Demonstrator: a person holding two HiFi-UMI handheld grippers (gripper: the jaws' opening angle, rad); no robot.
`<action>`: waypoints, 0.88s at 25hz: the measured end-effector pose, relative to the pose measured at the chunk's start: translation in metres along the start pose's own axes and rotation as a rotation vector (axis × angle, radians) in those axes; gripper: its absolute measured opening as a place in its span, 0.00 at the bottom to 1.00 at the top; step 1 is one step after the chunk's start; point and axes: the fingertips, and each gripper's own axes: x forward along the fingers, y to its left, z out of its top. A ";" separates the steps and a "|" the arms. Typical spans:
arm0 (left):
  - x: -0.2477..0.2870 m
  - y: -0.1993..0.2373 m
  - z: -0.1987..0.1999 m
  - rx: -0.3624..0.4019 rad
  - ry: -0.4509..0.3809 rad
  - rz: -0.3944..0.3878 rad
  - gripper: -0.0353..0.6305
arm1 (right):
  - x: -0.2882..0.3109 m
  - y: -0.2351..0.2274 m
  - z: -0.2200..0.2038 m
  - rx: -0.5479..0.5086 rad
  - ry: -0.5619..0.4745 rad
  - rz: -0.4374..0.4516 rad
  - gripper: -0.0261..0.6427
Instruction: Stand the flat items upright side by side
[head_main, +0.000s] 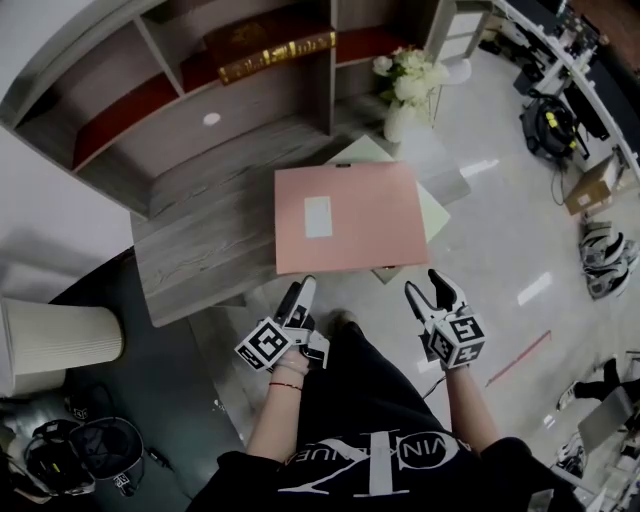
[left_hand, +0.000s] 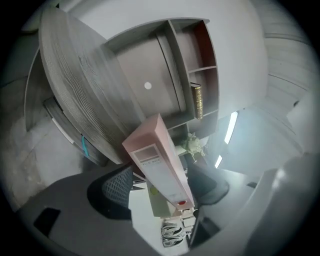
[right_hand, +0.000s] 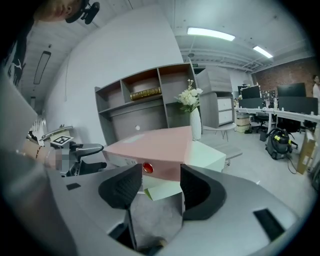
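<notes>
Both tools empty. Left gripper (head_main: 303, 291) has its jaws spread wide and the right gripper (head_main: 428, 287) about half open, neither touching anything. The pink file box (head_main: 350, 215) lies flat at 12 o'clock from both, stacked on a pale green file box (head_main: 432, 212), and their near edges hang past the desk (head_main: 200, 240) rim. My worry is that tipping the pink one up by its near edge drags the green one along and the overhang lets either slide to the floor. A shallow corner pinch could slip. The flower vase (head_main: 400, 118) at 1 o'clock could be knocked if a box swings.
</notes>
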 end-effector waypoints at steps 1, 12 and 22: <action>0.003 0.001 0.001 -0.011 0.000 -0.002 0.54 | 0.002 -0.002 0.000 -0.001 0.006 0.005 0.41; 0.029 0.014 0.010 -0.225 -0.111 0.023 0.62 | 0.025 -0.017 0.012 -0.024 0.060 0.052 0.48; 0.042 0.018 0.004 -0.287 -0.133 0.005 0.65 | 0.037 -0.016 0.010 -0.060 0.082 0.071 0.49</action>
